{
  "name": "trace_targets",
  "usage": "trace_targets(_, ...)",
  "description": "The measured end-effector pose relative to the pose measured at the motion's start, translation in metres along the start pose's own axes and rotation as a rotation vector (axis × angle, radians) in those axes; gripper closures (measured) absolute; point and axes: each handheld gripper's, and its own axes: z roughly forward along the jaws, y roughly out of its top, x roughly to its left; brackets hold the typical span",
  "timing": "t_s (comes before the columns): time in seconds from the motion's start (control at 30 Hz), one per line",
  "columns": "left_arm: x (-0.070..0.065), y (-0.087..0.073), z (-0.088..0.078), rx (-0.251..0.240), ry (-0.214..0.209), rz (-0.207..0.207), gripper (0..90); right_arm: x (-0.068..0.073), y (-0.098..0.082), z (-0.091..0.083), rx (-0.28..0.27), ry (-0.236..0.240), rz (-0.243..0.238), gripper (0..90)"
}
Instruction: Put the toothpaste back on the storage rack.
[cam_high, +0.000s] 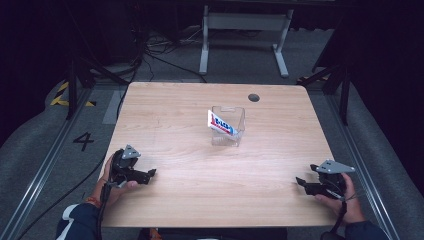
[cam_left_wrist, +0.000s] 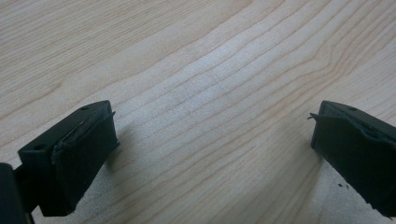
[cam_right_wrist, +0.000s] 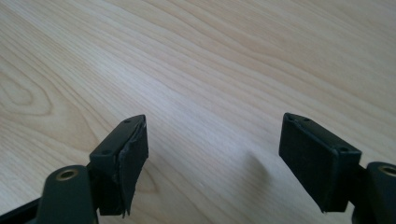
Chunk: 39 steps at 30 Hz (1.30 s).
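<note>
Jaws of both grippers wide apart, holding nothing, seemingly just above table (cam_left_wrist: 210, 70)

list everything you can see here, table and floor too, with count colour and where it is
table: 1, light wood, centre of the high view
clear plastic box: 1, transparent, upright on the table a little beyond its middle
toothpaste tube: 1, white with red and blue print, leaning tilted inside the box
round hole: 1, dark, in the tabletop near the far edge
white table frame: 1, white, on the floor beyond the table
cables: several, black, on the grey floor at far left
number 4 marking: 1, black, on the floor left of the table
left gripper: 1, black with grey plate, near left of the table, jaws apart, nothing between them
right gripper: 1, black with grey plate, near right, jaws apart, nothing between them
hands: 2, one on each gripper
</note>
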Motion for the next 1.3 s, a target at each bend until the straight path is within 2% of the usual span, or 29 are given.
trace_targets(0.1, 0.0, 0.0, 0.0, -0.002, -0.001, 0.001, 0.5, -0.006, -0.01, -0.002, -0.008, 0.01, 0.062, 23.8)
trace_targets(0.2, 0.0, 0.0, 0.0, -0.001, -0.004, -0.004, 0.4, -0.01, -0.017, -0.004, -0.014, -0.012, 0.119, 21.7)
trace_targets(0.27, 0.0, 0.0, 0.0, -0.002, -0.003, -0.006, 0.4, -0.011, -0.018, -0.005, -0.006, -0.024, 0.121, 20.1)
trace_targets(0.33, 0.0, 0.001, 0.001, 0.0, 0.001, 0.001, 0.4, -0.011, -0.018, -0.005, -0.003, -0.019, 0.129, 19.9)
trace_targets(0.37, 0.0, 0.001, 0.001, -0.003, -0.002, -0.009, 0.4, -0.012, -0.018, -0.005, -0.003, -0.014, 0.143, 19.8)
trace_targets(0.53, 0.001, 0.001, 0.001, -0.001, 0.002, 0.002, 0.4, -0.012, -0.018, -0.005, -0.003, -0.014, 0.144, 19.6)
trace_targets(0.57, 0.0, 0.0, 0.001, 0.0, -0.002, -0.01, 0.4, -0.012, -0.018, -0.005, -0.002, -0.016, 0.145, 19.4)
trace_targets(0.63, 0.0, 0.001, 0.001, -0.001, 0.002, 0.001, 0.4, -0.011, -0.018, -0.004, -0.003, -0.017, 0.144, 19.4)
trace_targets(0.67, -0.001, 0.0, 0.001, -0.008, -0.001, -0.011, 0.5, -0.011, -0.018, -0.004, -0.002, -0.017, 0.146, 19.4)
trace_targets(0.8, 0.0, 0.0, 0.0, -0.001, 0.008, -0.006, 0.6, -0.011, -0.018, -0.004, -0.002, -0.019, 0.147, 19.3)
trace_targets(0.9, -0.001, -0.001, 0.0, -0.007, 0.004, -0.021, 0.6, -0.011, -0.018, -0.004, -0.001, -0.024, 0.151, 18.1)
trace_targets(1.3, 0.0, -0.001, -0.001, -0.004, 0.004, -0.017, 0.4, -0.011, -0.018, -0.004, 0.003, -0.029, 0.156, 17.0)
